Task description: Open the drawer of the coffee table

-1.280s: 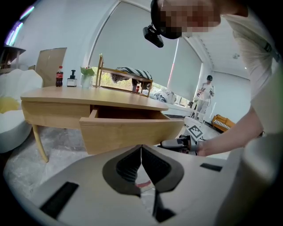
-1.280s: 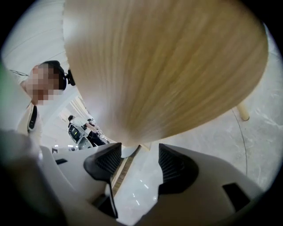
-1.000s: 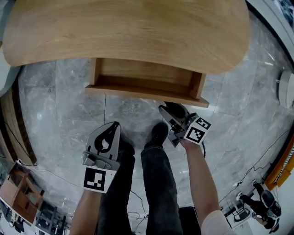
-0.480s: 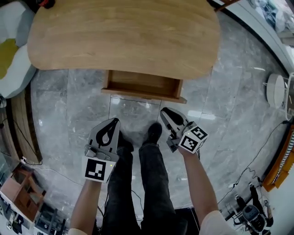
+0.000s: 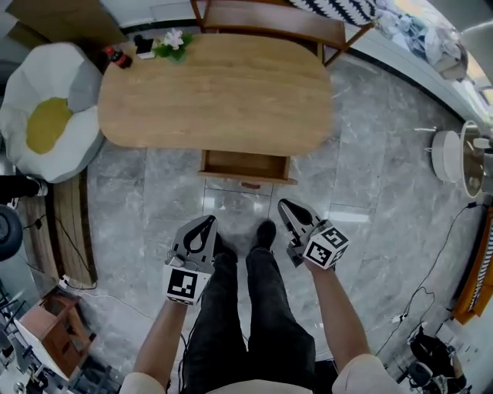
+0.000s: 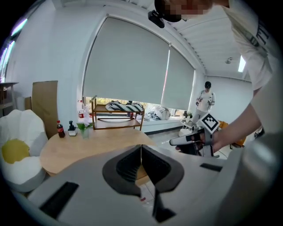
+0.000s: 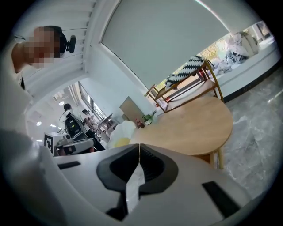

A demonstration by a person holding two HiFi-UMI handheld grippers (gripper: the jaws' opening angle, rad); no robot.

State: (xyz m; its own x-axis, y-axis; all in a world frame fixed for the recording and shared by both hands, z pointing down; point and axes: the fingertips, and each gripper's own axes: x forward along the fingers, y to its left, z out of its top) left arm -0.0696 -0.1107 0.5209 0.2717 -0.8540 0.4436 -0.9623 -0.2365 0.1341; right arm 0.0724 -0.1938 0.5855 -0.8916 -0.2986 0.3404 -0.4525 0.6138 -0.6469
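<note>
The oval wooden coffee table [image 5: 216, 92] lies far below me, its drawer [image 5: 246, 166] pulled out toward my feet and showing an empty wooden inside. My left gripper [image 5: 206, 222] hovers over the floor in front of the drawer, jaws shut with nothing in them [image 6: 141, 148]. My right gripper [image 5: 283, 205] is held beside it on the right, clear of the drawer front. Its jaws have just been closing and now meet with nothing between them [image 7: 139, 148]. Both gripper views look level across the tabletop [image 6: 88, 141] [image 7: 194, 128].
An egg-shaped white and yellow cushion [image 5: 46, 123] sits left of the table. A bottle and a small plant [image 5: 154, 45] stand on its far left corner. A wooden rack [image 5: 269, 19] is behind it, a round white device [image 5: 447, 154] at right, and cables and a wooden box [image 5: 54, 331] at lower left.
The view has risen and the table with its open drawer now looks smaller and farther off. Both grippers came up away from the drawer. The right jaws have closed.
</note>
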